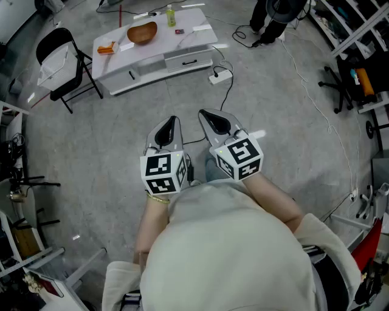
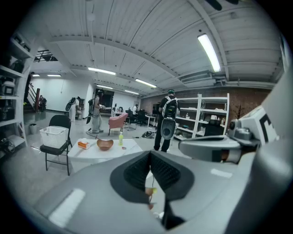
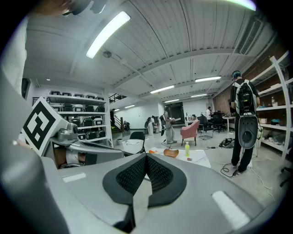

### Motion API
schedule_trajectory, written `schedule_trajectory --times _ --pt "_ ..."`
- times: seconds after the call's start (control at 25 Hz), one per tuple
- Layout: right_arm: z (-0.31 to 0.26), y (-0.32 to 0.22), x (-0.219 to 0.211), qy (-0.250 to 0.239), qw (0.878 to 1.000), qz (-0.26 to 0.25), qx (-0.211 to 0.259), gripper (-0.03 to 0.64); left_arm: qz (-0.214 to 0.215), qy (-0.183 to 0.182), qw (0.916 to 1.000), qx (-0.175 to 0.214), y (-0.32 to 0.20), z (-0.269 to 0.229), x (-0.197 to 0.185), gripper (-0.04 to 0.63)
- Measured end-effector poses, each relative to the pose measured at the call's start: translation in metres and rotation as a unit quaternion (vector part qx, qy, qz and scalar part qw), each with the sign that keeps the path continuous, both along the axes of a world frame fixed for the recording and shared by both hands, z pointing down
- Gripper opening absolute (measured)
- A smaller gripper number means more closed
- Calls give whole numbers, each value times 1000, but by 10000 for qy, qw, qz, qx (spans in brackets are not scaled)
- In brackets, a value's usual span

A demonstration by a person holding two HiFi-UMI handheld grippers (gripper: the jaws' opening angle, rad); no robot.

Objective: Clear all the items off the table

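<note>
A low white table stands far ahead on the grey floor. On it lie a brown wooden bowl, an orange box, a yellow-green bottle and a small dark item. My left gripper and right gripper are held side by side close to my body, well short of the table. Both are shut with nothing between the pads. The left gripper view shows the bowl, box and bottle; the right gripper view shows the bowl and bottle.
A black folding chair carrying a white basket stands left of the table. A power strip with cables lies on the floor between me and the table. Shelving lines the right side. A person with a backpack stands near the table.
</note>
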State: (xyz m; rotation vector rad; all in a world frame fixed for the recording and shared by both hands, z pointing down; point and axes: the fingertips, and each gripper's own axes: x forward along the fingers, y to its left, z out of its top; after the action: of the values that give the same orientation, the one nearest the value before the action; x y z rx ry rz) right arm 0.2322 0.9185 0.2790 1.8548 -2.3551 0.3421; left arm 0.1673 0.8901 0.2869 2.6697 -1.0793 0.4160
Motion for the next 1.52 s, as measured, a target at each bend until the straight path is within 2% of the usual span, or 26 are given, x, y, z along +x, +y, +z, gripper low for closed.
schedule_trajectory --times 0.24,0.52,0.72,1.16,1.52 --pt "6 -15 8 109 9999 -45 -75 -8 -61 10 10000 -8 -20 0 7 9" --pt "5 -53 29 -16 9998 -189 16 -8 -218 -54 9997 10 -62 4 24 9" --pt "0 -85 55 4 9997 -231 -5 -8 -226 -23 9997 -43 -92 2 50 9" --pt "-7 -146 120 -14 9990 -439 77 -8 -602 51 9981 -96 -151 -1 106 9" --pt "5 -188 165 48 9980 -637 35 -8 -477 181 9985 -210 -186 6 161 9"
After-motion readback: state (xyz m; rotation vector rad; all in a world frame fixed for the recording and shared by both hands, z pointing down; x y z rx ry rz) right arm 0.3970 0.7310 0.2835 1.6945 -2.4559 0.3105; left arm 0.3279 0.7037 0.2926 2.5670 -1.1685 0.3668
